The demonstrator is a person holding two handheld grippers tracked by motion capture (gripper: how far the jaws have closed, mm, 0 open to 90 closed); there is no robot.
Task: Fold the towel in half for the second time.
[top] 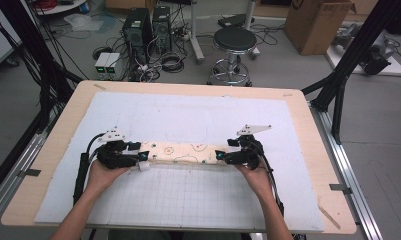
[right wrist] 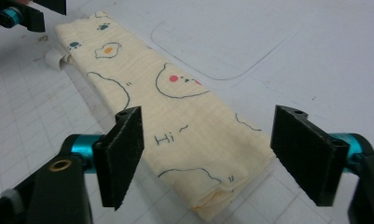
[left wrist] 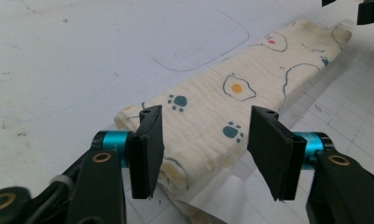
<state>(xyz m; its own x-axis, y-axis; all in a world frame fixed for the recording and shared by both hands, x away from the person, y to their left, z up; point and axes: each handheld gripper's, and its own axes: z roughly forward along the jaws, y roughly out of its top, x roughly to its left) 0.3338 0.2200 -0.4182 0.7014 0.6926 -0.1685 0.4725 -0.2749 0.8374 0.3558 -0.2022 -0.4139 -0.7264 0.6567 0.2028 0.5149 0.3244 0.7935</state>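
Observation:
A cream cloth (top: 183, 151) printed with fried eggs, paws and bear outlines lies folded into a long strip on the white gridded mat (top: 188, 200). My left gripper (top: 143, 159) sits at the strip's left end. In the left gripper view it (left wrist: 205, 135) is open, with the cloth (left wrist: 236, 88) end lying between the pads and a white tag (left wrist: 212, 196) poking out beneath. My right gripper (top: 220, 156) sits at the other end. In the right gripper view it (right wrist: 208, 140) stands wide open astride the cloth (right wrist: 175, 102), with the pads apart from the fabric.
The mat covers a wooden table (top: 308, 150); a faint rounded outline is drawn on it behind the cloth. Beyond the far edge stand a black stool (top: 234, 42), computer towers (top: 138, 30) with cables, and a cardboard box (top: 315, 22). Black frame posts flank both sides.

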